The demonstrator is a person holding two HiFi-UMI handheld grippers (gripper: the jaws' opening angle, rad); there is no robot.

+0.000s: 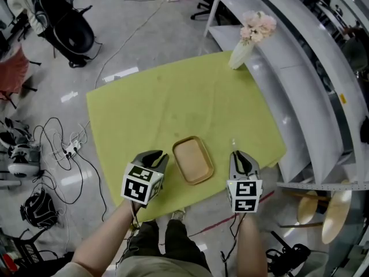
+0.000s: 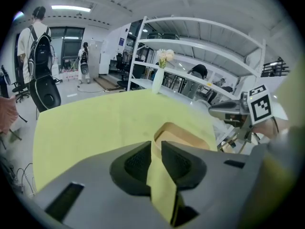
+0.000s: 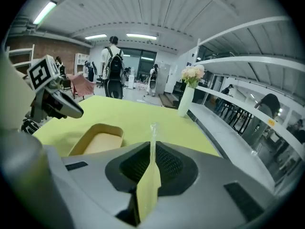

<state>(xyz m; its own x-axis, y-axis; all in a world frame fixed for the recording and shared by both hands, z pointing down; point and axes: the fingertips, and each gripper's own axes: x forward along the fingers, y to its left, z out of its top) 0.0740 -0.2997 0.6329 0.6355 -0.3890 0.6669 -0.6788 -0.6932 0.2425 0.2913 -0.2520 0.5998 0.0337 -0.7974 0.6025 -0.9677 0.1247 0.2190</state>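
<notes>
The yellow cloth (image 1: 173,103) is gripped at its near edge by both grippers. The left gripper (image 1: 154,156) is closed on a fold of it and the right gripper (image 1: 239,157) on a thin hem. The cloth spreads away ahead of the fingers (image 2: 178,161), its long axis running across between them. A tan tray (image 1: 192,159) lies on the cloth just ahead, between the two and about equally near each. The surface is covered by the cloth. Far ahead of the right fingers, a vase of flowers (image 1: 242,51) stands by white shelving (image 1: 300,74). Cables (image 1: 57,149) lie on the grey floor (image 1: 115,39) off to the left.
</notes>
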